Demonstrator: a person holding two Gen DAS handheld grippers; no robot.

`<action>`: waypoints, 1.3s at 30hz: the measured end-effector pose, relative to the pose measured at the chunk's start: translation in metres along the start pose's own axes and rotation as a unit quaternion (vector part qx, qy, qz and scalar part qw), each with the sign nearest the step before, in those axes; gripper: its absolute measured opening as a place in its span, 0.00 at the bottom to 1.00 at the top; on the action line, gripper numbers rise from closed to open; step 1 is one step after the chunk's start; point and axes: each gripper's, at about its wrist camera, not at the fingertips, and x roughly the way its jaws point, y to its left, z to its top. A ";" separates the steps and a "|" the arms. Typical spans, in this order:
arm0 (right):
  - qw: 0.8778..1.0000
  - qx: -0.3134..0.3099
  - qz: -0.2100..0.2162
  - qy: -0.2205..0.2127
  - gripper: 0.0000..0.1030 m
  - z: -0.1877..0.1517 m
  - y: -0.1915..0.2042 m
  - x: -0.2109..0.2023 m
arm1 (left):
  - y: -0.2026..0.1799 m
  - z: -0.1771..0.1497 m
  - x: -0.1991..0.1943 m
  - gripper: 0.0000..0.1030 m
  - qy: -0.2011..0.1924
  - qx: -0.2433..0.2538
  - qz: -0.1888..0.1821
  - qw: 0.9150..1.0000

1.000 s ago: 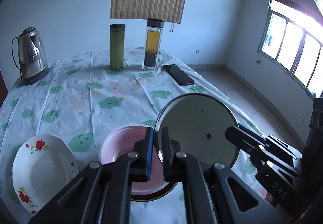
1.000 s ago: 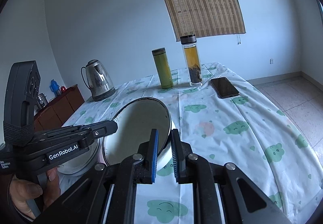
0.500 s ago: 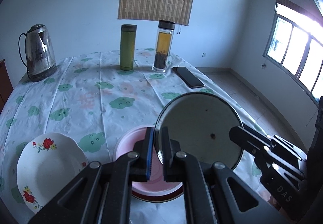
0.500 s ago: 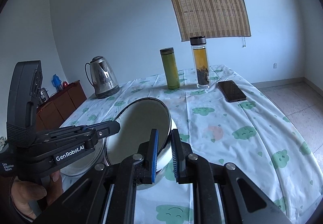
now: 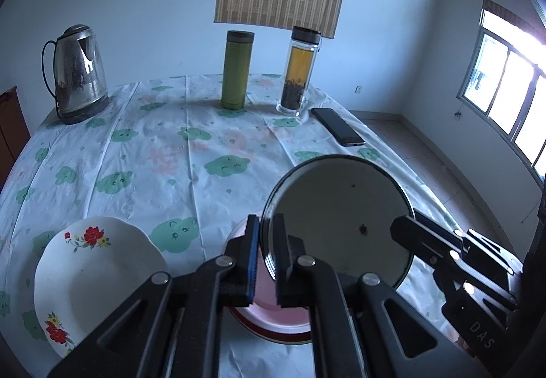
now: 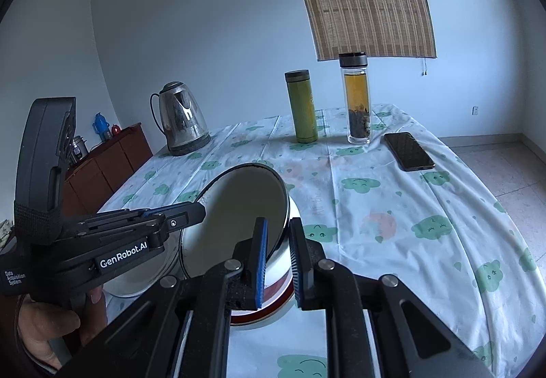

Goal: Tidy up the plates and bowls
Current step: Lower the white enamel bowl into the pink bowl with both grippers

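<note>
A white enamel bowl with a dark rim [image 5: 338, 224] hangs in the air, held on opposite edges by both grippers. My left gripper [image 5: 265, 241] is shut on its near rim. My right gripper [image 6: 277, 241] is shut on the bowl's [image 6: 239, 217] wall at the other side. Under it a pink bowl [image 5: 269, 303] sits inside a red-rimmed dish on the table. A white plate with red flowers [image 5: 92, 279] lies at the left. In the right wrist view the pink bowl is hidden.
A steel kettle [image 5: 76, 71], a green flask [image 5: 237, 69], a glass tea bottle [image 5: 300, 71] and a black phone [image 5: 338, 127] stand at the far side of the cloud-print tablecloth [image 5: 170, 156]. A wooden cabinet [image 6: 105, 163] is beyond the table's left.
Both grippers have lifted the enamel bowl a little higher and tilted the views upward. The grip on the bowl is unchanged.
</note>
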 end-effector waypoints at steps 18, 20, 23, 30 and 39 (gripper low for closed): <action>0.999 0.004 0.006 0.031 0.14 -0.009 0.002 0.023 | 0.011 -0.003 0.016 0.03 0.031 -0.003 0.011 0.999; 0.999 0.005 0.006 0.034 0.14 -0.009 0.001 0.024 | 0.012 -0.004 0.018 0.03 0.035 -0.004 0.011 0.999; 0.999 0.006 0.006 0.040 0.14 -0.010 0.001 0.028 | 0.014 -0.005 0.021 0.03 0.041 -0.006 0.012 0.999; 0.999 0.007 0.007 0.046 0.14 -0.012 0.001 0.031 | 0.015 -0.006 0.022 0.03 0.043 -0.005 0.013 0.999; 0.998 0.011 0.010 0.063 0.14 -0.017 0.000 0.038 | 0.018 -0.010 0.029 0.03 0.059 -0.002 0.022 0.998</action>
